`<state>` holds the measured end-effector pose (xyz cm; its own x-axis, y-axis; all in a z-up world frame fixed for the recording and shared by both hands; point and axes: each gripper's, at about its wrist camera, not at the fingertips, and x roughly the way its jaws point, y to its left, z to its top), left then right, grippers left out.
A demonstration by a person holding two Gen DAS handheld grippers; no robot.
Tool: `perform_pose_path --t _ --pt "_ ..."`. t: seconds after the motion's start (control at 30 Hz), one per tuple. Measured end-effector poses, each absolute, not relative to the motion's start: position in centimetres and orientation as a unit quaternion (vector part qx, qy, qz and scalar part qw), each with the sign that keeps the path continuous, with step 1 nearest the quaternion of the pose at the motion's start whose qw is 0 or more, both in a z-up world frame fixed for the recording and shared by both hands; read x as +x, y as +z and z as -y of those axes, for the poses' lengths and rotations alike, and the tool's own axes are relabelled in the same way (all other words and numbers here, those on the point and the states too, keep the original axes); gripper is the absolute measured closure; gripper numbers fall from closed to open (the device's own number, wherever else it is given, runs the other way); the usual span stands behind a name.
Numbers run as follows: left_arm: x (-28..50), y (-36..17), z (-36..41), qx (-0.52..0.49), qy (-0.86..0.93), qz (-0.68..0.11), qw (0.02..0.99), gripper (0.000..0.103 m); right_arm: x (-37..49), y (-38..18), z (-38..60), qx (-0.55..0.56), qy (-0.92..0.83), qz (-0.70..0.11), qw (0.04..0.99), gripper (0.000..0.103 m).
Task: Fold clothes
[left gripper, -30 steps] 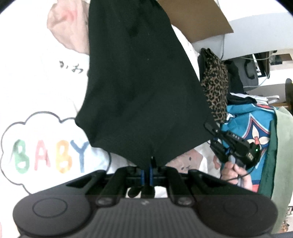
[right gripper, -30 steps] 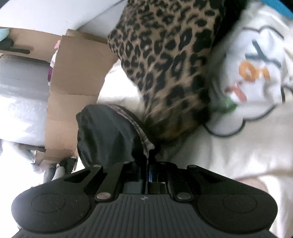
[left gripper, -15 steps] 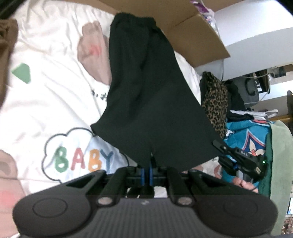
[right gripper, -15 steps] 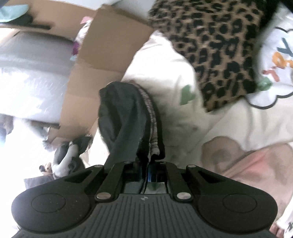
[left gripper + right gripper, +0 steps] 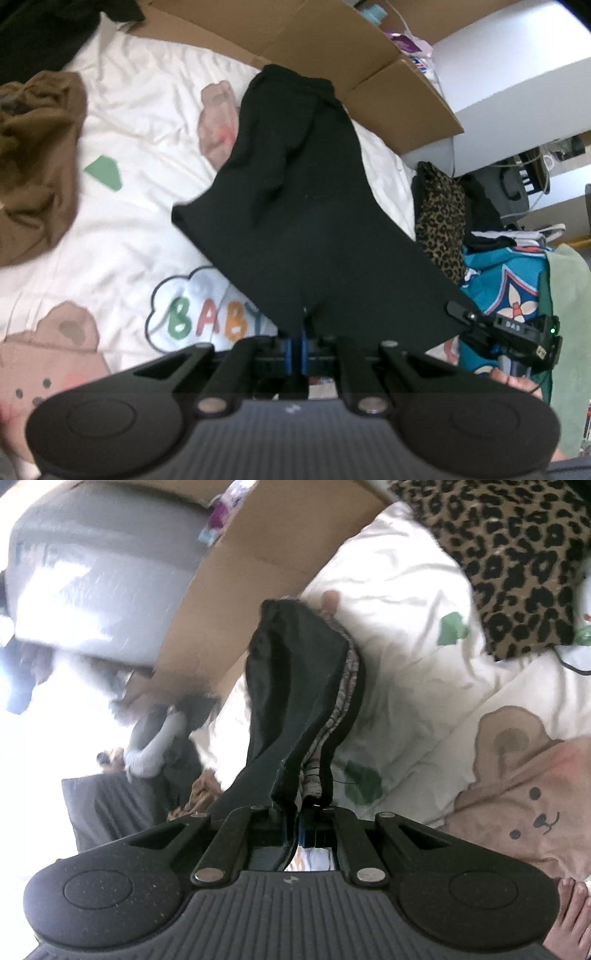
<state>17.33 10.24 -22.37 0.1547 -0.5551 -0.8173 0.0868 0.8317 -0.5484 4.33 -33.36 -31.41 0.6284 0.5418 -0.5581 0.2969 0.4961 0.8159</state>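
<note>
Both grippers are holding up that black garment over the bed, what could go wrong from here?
1. The left gripper pinches only a thin edge of the black garment; it may slip out.
2. The hanging end droops near the cardboard box and could catch on its flap.
3. Laid down crooked, it could land on the leopard-print cloth instead of the bedsheet.

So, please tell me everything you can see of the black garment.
The black garment looks like soft matte knit, plain, with a gathered band at its far end. It hangs stretched between both grippers: the left gripper pinches its near edge, the right gripper another edge, where a pale patterned inner trim shows. Its far end droops over the white sheet, near the cardboard box.
</note>
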Motion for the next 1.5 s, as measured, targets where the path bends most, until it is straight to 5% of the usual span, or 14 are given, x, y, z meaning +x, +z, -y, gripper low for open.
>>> perform_pose_path --t 1.0,1.1,1.27,1.5 --pt "11.2 -38.5 -8.4 -0.193 -0.193 -0.677 0.684 0.096 0.0 -42.6 35.2 0.452 0.004 -0.509 0.732 0.098" --pt "11.2 -38.9 -8.4 -0.186 -0.19 -0.68 0.684 0.087 0.4 -42.9 34.7 0.426 -0.006 -0.524 0.737 0.091" --pt "11.2 -38.3 -8.7 -0.16 -0.205 -0.671 0.694 0.077 1.2 -42.6 34.6 0.379 0.008 -0.539 0.752 0.065" --pt "11.2 -39.2 -10.0 -0.189 -0.208 -0.661 0.695 0.071 3.4 -41.9 34.5 0.299 0.065 -0.566 0.765 0.06"
